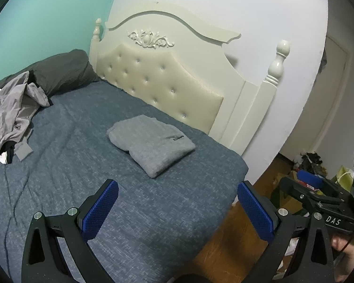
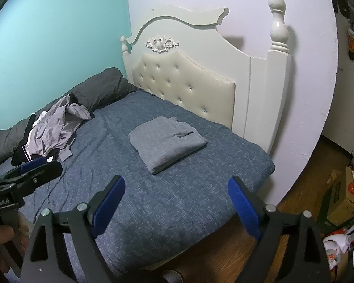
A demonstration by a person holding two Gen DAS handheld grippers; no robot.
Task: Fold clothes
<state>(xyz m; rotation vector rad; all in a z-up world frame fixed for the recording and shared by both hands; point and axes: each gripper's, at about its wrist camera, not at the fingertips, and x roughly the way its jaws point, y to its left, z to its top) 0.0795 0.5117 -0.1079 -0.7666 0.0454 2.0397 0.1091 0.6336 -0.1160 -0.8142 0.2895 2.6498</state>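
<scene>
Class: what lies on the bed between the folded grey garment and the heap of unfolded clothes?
Nothing: between the folded garment and the heap there is only bare blue bedspread, clearest in the right wrist view.

Teal wall (image 1: 47,18), cream tufted headboard (image 1: 158,80), wooden floor (image 2: 302,188)

Blue-covered bed (image 1: 59,165), folded grey garment (image 1: 151,142), rumpled clothes pile (image 1: 9,118), dark pillow (image 1: 63,70)

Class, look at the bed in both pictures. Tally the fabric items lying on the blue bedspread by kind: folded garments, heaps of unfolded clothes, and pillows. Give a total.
Folded garments: 1, the folded grey knit garment
Heaps of unfolded clothes: 1, the crumpled light grey and black pile; separate pieces inside it cannot be counted
Pillows: 1, the dark grey pillow
Total: 3
</scene>
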